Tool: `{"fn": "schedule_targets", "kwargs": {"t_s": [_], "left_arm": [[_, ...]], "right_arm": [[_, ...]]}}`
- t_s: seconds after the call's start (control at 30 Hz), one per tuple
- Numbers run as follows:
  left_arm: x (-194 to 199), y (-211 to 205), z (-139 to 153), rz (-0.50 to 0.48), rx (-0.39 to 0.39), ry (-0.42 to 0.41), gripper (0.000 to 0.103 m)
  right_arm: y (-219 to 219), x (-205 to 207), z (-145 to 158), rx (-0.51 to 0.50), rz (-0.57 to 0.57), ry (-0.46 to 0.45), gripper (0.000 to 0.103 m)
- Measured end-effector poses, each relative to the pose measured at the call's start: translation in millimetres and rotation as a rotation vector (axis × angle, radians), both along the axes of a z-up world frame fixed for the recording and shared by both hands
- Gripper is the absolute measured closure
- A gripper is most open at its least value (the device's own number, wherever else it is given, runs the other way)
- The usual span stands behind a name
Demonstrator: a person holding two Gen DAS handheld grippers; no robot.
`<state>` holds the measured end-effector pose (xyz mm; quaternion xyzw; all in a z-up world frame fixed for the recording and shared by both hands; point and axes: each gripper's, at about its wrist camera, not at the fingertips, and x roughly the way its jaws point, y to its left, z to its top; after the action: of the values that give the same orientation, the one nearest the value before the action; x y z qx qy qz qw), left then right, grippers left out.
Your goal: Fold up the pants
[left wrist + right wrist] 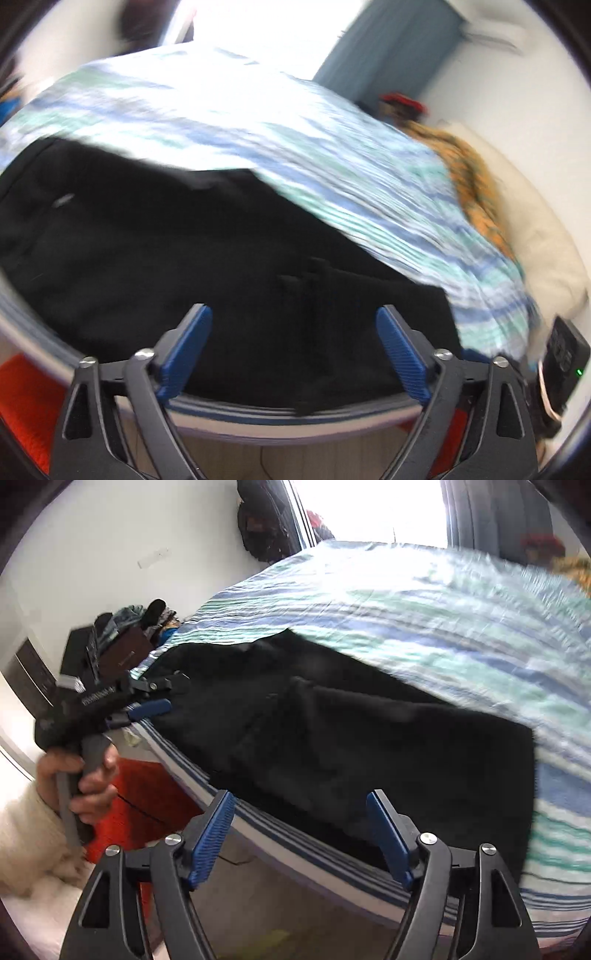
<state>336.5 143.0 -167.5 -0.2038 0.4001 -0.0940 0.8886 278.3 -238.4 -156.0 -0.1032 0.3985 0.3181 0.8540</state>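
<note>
Black pants [184,240] lie flat on the striped bed sheet [258,122], reaching the bed's near edge. In the right wrist view the pants [332,738] show a fold line across the middle. My left gripper [293,310] hovers open over the pants' near edge, with nothing between its blue pads [192,347]. My right gripper [299,795] is also open, above the bed's edge and the pants' near hem, with nothing pressed between its pads. The right wrist view shows the left gripper [171,692] from the side at the pants' far left end, held by a hand [92,775].
An orange patterned cloth [476,184] and a cream pillow [535,229] lie at the bed's right end. A red object [147,794] sits below the bed edge. A black device with a green light [565,350] is at the right. Dark clutter [122,642] stands beside the bed.
</note>
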Motion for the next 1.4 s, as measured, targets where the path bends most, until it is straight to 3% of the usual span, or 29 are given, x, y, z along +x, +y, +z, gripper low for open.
{"fn": "schedule_targets", "kwargs": {"t_s": [0.07,0.13,0.2,0.23,0.3,0.37,0.43,0.63,0.77,0.8,0.9,0.93,1.07,1.17,1.23,1.3,1.4], "left_arm": [[10.5,-30.0,-5.1,-0.085,0.063,0.039,0.033],[19.7,-44.6,-21.6,-0.105,0.093,0.108,0.054],[27.4,-50.2,-40.3,-0.108,0.097,0.184,0.067],[25.2,-55.4,-45.9,-0.106,0.098,0.205,0.068],[22.8,-59.7,-50.0,-0.103,0.111,0.206,0.071],[13.2,-69.7,-50.3,-0.110,0.143,0.187,0.092],[13.2,-74.7,-45.1,-0.111,0.170,0.174,0.098],[-5.7,-58.4,-45.5,-0.063,0.204,0.210,0.098],[-3.4,-57.5,-50.0,-0.048,0.196,0.231,0.091],[-3.8,-57.2,-45.0,-0.043,0.188,0.213,0.084],[-6.5,-48.3,-31.7,0.023,0.172,0.140,0.032],[-5.1,-45.5,-31.6,0.044,0.177,0.139,0.028],[16.9,-50.5,-55.7,0.004,0.197,0.243,0.032],[26.7,-66.8,-60.2,-0.047,0.267,0.243,0.036],[34.0,-76.8,-55.9,-0.086,0.285,0.233,0.089],[36.4,-76.4,-44.5,-0.107,0.286,0.183,0.095],[37.8,-74.1,-26.9,-0.090,0.295,0.106,0.095]], "right_arm": [[-26.9,-9.1,-7.8,-0.030,-0.049,-0.032,0.025],[-50.5,-15.4,-18.0,-0.004,-0.103,0.005,0.025],[-62.4,-13.9,-26.4,0.006,-0.133,0.052,0.025],[-62.3,-12.7,-27.5,0.007,-0.136,0.053,0.025],[-67.0,-17.6,-27.3,0.022,-0.127,0.024,0.025],[-68.1,-16.2,-28.2,0.027,-0.125,-0.003,0.025],[-61.5,-14.6,-28.4,0.030,-0.126,-0.015,0.025],[-63.7,-17.9,-9.0,0.075,-0.155,-0.122,0.024],[-64.3,4.4,-27.7,0.098,-0.150,0.024,0.024],[-63.6,10.2,-35.0,0.096,-0.151,0.065,0.024],[-62.0,19.3,-45.5,0.092,-0.146,0.113,0.024],[-62.1,20.3,-46.6,0.095,-0.145,0.115,0.024],[-62.3,21.0,-50.8,0.092,-0.141,0.117,0.023],[-61.8,20.4,-51.2,0.085,-0.140,0.112,0.023],[-60.7,18.7,-51.2,0.078,-0.139,0.105,0.023],[-59.4,17.5,-51.2,0.070,-0.145,0.098,0.023],[-61.1,17.3,-47.9,0.084,-0.154,0.087,0.023]]}}
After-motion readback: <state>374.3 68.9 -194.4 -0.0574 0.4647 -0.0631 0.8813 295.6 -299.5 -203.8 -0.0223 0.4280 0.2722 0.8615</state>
